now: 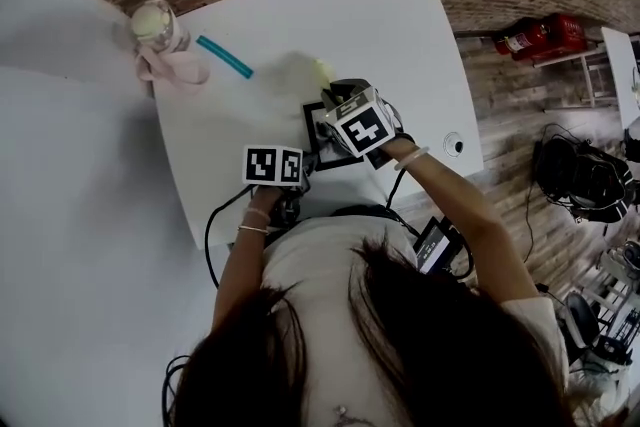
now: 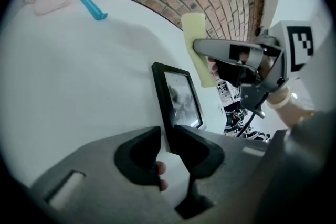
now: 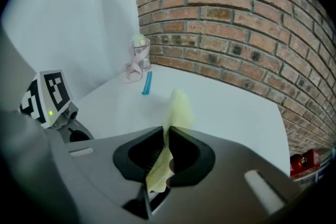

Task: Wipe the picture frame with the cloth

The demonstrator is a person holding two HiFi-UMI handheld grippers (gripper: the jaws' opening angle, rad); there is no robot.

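Overhead, the head view hides both pairs of jaws beneath the marker cubes (image 1: 273, 165), so the gripper views tell more. The left gripper (image 2: 167, 139) has its jaws a narrow gap apart, pinching the near lower edge of the black picture frame (image 2: 177, 99). The frame stands upright on the white worktop (image 2: 79, 71) and runs straight ahead of those jaws. Only that view shows the pale yellow cloth (image 2: 197, 44) just beside the frame's far top corner; whether they touch I cannot tell. The right gripper (image 3: 165, 136) has its jaws nearly together, clamping the cloth, whose free end sticks out ahead of them. Both forearms (image 1: 455, 190) reach forward, with the grippers tilted steeply down.
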